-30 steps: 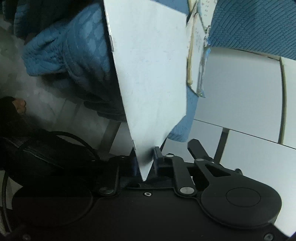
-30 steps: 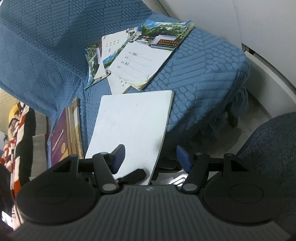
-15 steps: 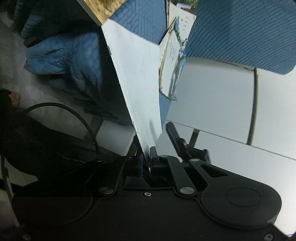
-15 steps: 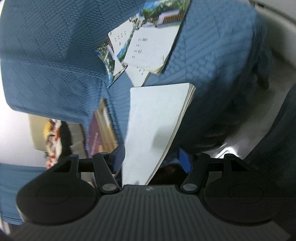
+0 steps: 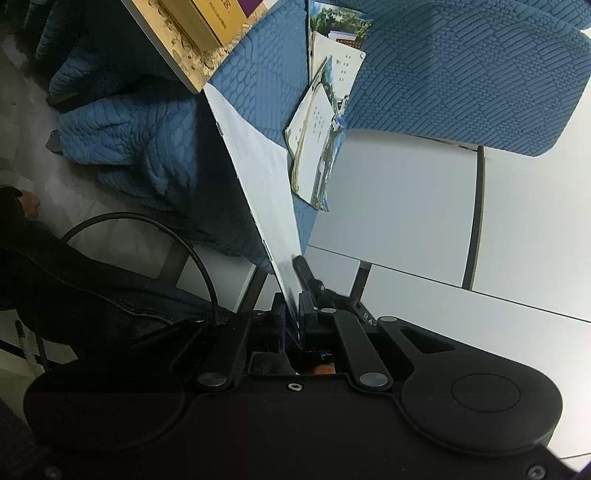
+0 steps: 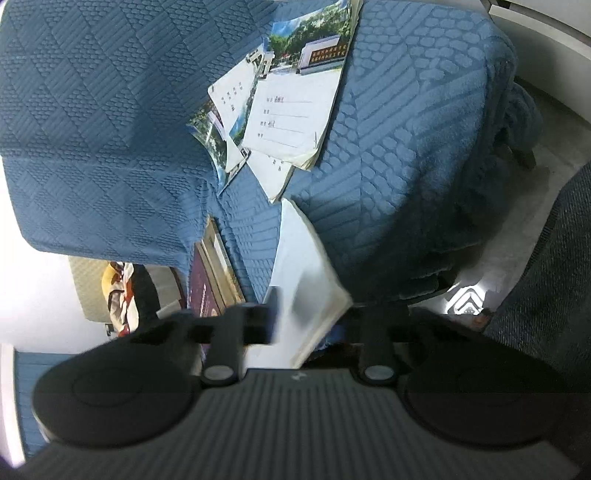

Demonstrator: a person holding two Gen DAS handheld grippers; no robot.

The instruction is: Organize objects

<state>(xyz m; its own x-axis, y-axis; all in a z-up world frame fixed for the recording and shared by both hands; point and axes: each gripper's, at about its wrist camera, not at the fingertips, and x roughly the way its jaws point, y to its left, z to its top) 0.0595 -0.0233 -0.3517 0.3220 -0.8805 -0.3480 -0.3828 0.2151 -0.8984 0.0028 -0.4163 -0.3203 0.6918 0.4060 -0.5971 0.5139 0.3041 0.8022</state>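
White booklet [image 5: 266, 199] is held on edge above the blue-covered seat [image 6: 406, 147], off the cushion, near corner toward both cameras. Left claw [image 5: 291, 317] is clamped shut on its lower corner, cover pinched flat between the pads. Right claw [image 6: 306, 317] is blurred; the booklet's near end sits between its jaws, which have just been closing on it; whether the pads already press is not clear, the far finger being hidden behind the pages.

Handling, judged: thin, light, stapled paper, floppy when held by one corner; sag and page fanning are to be expected, loose page edges already seen spreading in the right wrist view. Covers look smooth, so slip is possible under a light pinch. Best taken at the spine side or across the full thickness near a corner, with a second hold at the same end to stop it drooping. Not fragile, but creasing is likely if twisted between two claws.

Versus a second ago: booklet was lying flatter, broad face shown to both cameras; now it is tipped up, seen nearly edge-on. Right claw was wide apart around it then. Gold-and-purple books [image 5: 199, 33] are now in the left wrist view, absent before. Loose stack of pamphlets [image 6: 288, 110] on the seat is unchanged.
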